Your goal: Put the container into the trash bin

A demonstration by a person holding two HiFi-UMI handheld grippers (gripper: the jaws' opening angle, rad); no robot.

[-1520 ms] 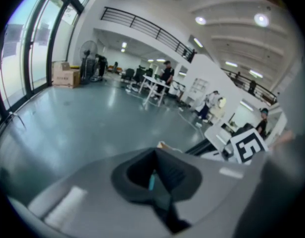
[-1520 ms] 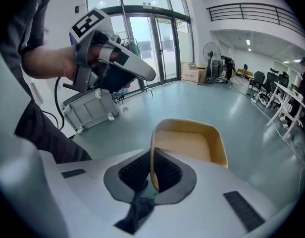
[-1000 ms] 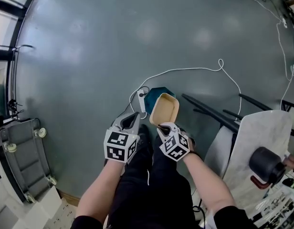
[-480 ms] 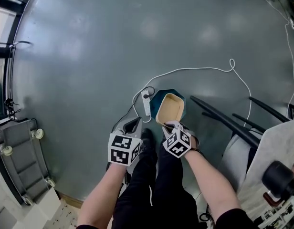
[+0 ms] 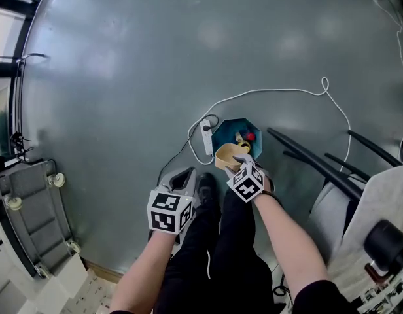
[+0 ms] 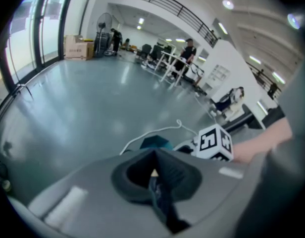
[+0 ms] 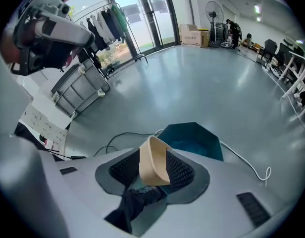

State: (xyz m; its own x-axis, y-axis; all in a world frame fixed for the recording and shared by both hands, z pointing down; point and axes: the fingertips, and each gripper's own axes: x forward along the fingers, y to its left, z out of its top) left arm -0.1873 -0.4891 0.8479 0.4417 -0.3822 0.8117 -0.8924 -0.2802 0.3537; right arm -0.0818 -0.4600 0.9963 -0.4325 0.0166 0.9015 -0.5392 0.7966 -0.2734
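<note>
I am working in a large open-plan office hall: a polished grey floor (image 6: 93, 98) runs to tall windows (image 6: 33, 29), with desks (image 6: 168, 64) and office chairs (image 7: 269, 46) at the far end, a pedestal fan (image 6: 104, 21), stacked cardboard boxes (image 6: 76, 46), a railed mezzanine (image 6: 162, 6) and ceiling lights (image 6: 228, 4) overhead.

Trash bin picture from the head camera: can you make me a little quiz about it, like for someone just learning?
1. True or false: the trash bin is empty.
2. Where is the beige container?
A) flat on the floor
B) between the right tongs
C) at the bottom of the bin
3. Fill in: in the head view, the white power strip lies just to the ___ of the bin.

Key:
1. False. Small red and yellow things lie inside.
2. B. Those tongs are opening with the container between them, above the bin's near rim.
3. Left.
</note>
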